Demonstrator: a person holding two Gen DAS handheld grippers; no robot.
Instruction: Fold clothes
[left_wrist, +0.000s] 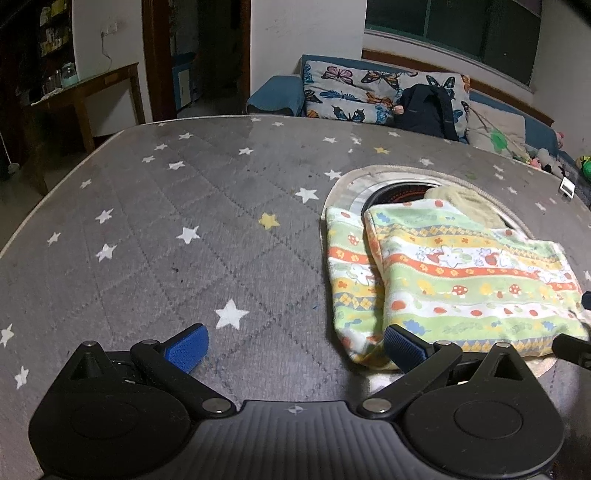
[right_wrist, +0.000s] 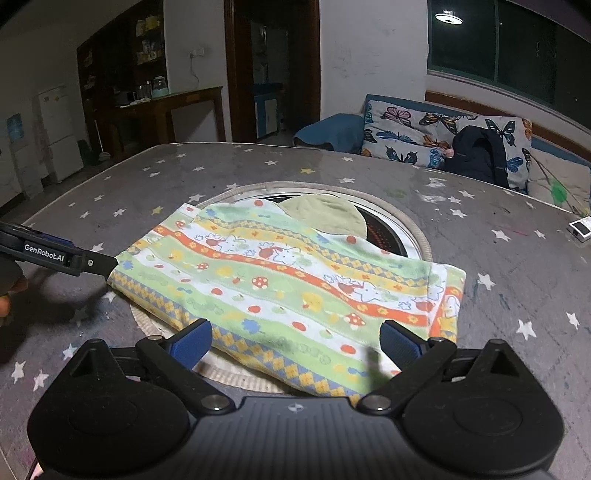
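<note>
On the star-patterned grey table (right_wrist: 155, 177), the folded patterned garment (right_wrist: 280, 291) lies over a round opening (right_wrist: 402, 232). Both the left gripper (left_wrist: 295, 347) and the right gripper (right_wrist: 295, 343) are spread wide, holding nothing. It looks soft, light and limp, so I would pinch the near hem.

Bare tabletop (left_wrist: 155, 229) is left open to the left of the folded cloth (left_wrist: 461, 280). On the right, passage is narrowed by a small box (right_wrist: 581, 229) near the edge.

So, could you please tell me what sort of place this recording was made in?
Probably a home living room at night: a sofa with a butterfly-print cushion, a dark window, and a star-patterned table cover.
</note>
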